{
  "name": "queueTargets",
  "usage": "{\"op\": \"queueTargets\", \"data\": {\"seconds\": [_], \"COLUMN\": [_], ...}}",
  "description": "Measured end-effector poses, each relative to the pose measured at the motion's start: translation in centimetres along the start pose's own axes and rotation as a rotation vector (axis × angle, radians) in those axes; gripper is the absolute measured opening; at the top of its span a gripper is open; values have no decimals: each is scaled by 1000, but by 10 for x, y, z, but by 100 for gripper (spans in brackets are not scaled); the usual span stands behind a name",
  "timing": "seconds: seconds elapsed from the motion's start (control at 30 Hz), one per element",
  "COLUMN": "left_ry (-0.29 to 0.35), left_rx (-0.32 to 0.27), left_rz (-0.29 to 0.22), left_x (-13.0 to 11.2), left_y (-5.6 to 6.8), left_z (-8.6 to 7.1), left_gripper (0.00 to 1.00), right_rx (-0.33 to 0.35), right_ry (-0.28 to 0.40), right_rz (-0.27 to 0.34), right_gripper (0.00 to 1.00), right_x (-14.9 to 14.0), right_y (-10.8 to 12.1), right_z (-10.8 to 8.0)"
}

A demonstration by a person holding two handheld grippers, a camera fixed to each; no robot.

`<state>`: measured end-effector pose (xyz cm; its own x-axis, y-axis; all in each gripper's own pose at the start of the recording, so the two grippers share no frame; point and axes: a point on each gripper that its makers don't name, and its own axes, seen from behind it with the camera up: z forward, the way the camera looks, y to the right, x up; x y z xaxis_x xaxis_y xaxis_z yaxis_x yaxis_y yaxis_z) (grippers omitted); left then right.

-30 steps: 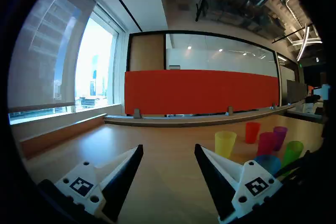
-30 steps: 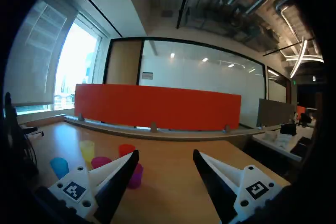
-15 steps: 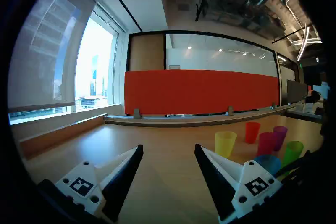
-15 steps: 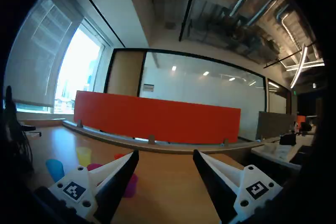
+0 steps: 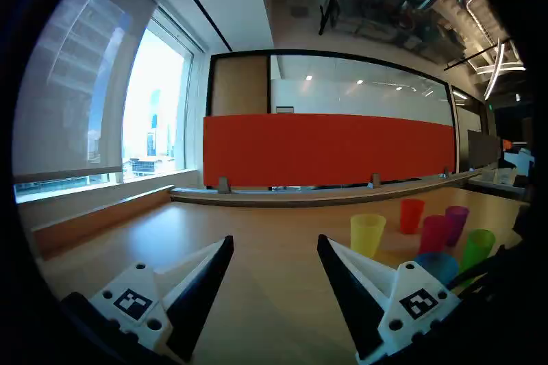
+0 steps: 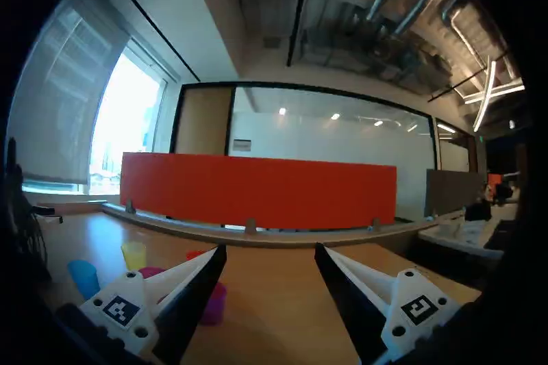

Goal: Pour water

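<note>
Left gripper (image 5: 274, 240): fingers spread wide, nothing between them, low over the wooden desk (image 5: 205, 228). Right gripper (image 6: 270, 248) gaped just as empty. The upright cups stood off to the right of the left fingers, the blue cup (image 5: 438, 266) just beside one, the yellow cup (image 5: 367, 233) beyond it. They lay left of the right fingers, the purple cup (image 6: 216, 300) peeking past one. So the cluster sat between both grippers, mid-desk, well short of the orange divider (image 5: 329, 149) on the far edge. Which gripper was nearer, or which cup held water, couldn't be told.

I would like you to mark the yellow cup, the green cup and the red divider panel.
yellow cup (image 5: 367, 233), left gripper view, on the middle of its wall.
green cup (image 5: 478, 245), left gripper view, on its side wall.
red divider panel (image 5: 329, 149), left gripper view, on the centre of its face.
</note>
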<state>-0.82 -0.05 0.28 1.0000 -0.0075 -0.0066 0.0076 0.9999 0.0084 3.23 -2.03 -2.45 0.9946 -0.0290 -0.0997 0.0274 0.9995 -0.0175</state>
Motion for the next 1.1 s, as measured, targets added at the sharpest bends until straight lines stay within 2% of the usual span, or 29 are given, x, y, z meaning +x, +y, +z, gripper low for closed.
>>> {"op": "queueTargets", "data": {"seconds": [0.2, 0.5, 1.1], "left_ry": [0, 0, 0], "left_rx": [0, 0, 0], "left_rz": [0, 0, 0], "left_x": [0, 0, 0], "left_y": [0, 0, 0], "left_z": [0, 0, 0], "left_gripper": [90, 90, 90], "right_rx": [3, 2, -21], "right_ry": [-22, -32, -82], "right_rz": [22, 54, 48], "right_gripper": [100, 100, 100], "right_x": [-23, -41, -67], "right_y": [4, 10, 19], "right_z": [6, 13, 19]}}
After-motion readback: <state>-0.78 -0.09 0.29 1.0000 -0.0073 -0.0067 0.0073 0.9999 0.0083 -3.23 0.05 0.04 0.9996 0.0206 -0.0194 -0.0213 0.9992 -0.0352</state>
